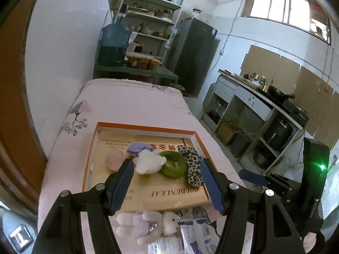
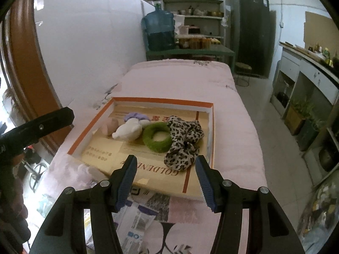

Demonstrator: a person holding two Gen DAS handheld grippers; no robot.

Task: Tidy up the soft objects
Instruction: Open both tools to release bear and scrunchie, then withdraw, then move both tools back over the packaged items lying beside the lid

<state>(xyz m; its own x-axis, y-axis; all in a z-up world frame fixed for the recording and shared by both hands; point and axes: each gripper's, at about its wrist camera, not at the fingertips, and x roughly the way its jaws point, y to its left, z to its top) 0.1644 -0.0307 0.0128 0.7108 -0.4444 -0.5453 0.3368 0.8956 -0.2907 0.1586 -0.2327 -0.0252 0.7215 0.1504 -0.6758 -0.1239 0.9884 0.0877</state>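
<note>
Both tools, left (image 1: 167, 183) and right (image 2: 165, 180), hang spread and empty above the orange-rimmed shallow cardboard box (image 2: 161, 100) holding a green fuzzy ring (image 2: 156, 137), leopard-print fabric scrunchie (image 2: 183, 142) and white plush toy (image 2: 128, 131) on the pink-covered bench (image 2: 175, 80).

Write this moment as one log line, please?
left tongs: open, empty | right tongs: open, empty | box: five soft items inside | plush rabbit: outside box

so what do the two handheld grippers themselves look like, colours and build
Both match. The left gripper and the right gripper each have two matte black plastic linkage arms, angular with triangular cut-outs, joined by round silver pivot pins. Each finger ends in a long dark blue ribbed pad. In the left wrist view, the right gripper's black body shows a small green light.
</note>
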